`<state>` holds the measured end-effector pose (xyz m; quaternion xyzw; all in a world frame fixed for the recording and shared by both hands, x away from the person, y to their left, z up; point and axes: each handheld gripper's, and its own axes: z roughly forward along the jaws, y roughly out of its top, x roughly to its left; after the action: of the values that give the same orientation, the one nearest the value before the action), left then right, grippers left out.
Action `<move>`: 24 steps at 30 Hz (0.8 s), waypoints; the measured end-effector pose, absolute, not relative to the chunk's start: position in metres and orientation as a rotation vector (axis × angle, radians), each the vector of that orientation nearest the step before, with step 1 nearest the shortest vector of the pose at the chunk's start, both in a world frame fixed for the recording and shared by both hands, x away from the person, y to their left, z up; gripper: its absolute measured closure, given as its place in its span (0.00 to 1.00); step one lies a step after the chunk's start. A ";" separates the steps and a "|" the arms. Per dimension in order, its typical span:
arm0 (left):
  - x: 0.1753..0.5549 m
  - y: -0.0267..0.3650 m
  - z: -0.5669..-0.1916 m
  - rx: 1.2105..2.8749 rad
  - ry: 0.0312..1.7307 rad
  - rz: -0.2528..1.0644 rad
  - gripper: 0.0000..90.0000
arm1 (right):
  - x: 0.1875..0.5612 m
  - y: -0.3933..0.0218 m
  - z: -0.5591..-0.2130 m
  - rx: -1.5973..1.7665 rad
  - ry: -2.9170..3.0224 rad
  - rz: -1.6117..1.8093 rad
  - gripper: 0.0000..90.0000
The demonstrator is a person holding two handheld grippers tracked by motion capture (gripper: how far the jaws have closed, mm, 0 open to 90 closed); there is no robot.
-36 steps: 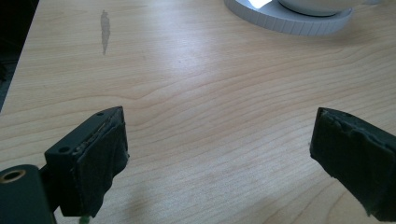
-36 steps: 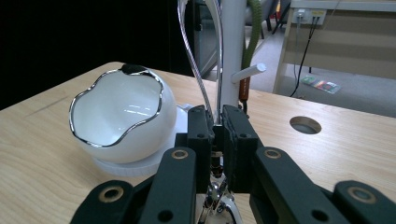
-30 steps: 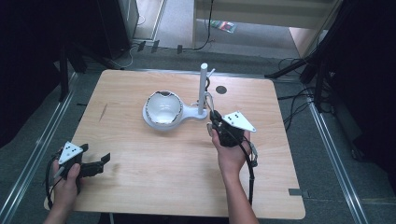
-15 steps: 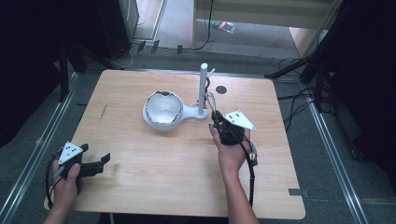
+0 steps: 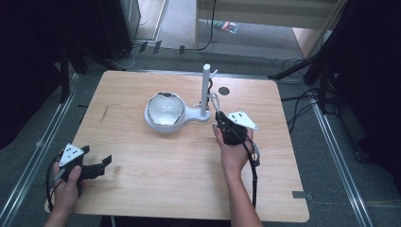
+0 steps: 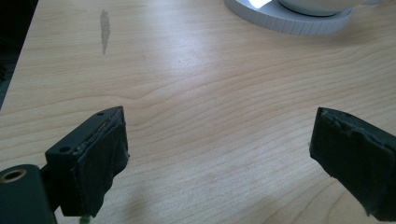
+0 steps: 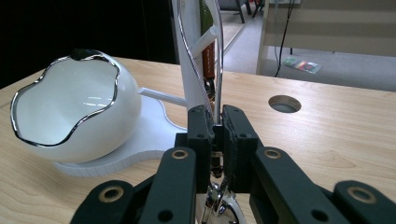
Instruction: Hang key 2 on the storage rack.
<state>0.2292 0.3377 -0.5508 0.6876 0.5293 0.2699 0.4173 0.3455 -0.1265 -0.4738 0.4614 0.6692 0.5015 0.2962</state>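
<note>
The right tongs [image 7: 216,140] are clenched on a thin silver chain [image 7: 215,70] beside the white stand's post [image 5: 205,90], apparently mid-hanging. Next, I judge, comes looping it over the peg [image 7: 205,37]. The left tongs [image 6: 219,158] rest released over the table [image 6: 196,93].

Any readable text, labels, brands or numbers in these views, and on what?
None can be read.
The white bowl, its white stand and the table bear no lettering.
A colourful packet on the floor may be printed, but it is too small and blurred to read.
</note>
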 end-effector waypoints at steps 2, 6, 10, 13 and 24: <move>0.229 0.338 -0.551 1.725 1.329 0.677 0.05 | 0.347 -0.127 -0.475 1.233 1.773 1.330 0.93; 0.229 0.338 -0.551 1.725 1.328 0.677 0.05 | 0.349 -0.127 -0.477 1.249 1.773 1.326 0.93; 0.229 0.338 -0.551 1.726 1.328 0.676 0.05 | 0.353 -0.127 -0.480 1.254 1.786 1.316 0.93; 0.229 0.338 -0.551 1.725 1.328 0.676 0.05 | 0.355 -0.126 -0.482 1.261 1.792 1.315 0.93; 0.229 0.338 -0.551 1.725 1.329 0.677 0.05 | 0.363 -0.123 -0.489 1.272 1.822 1.297 0.93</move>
<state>0.2292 0.3376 -0.5508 0.6875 0.5296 0.2696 0.4173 0.3631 -0.1228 -0.4885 0.4743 0.6798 0.4840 0.2804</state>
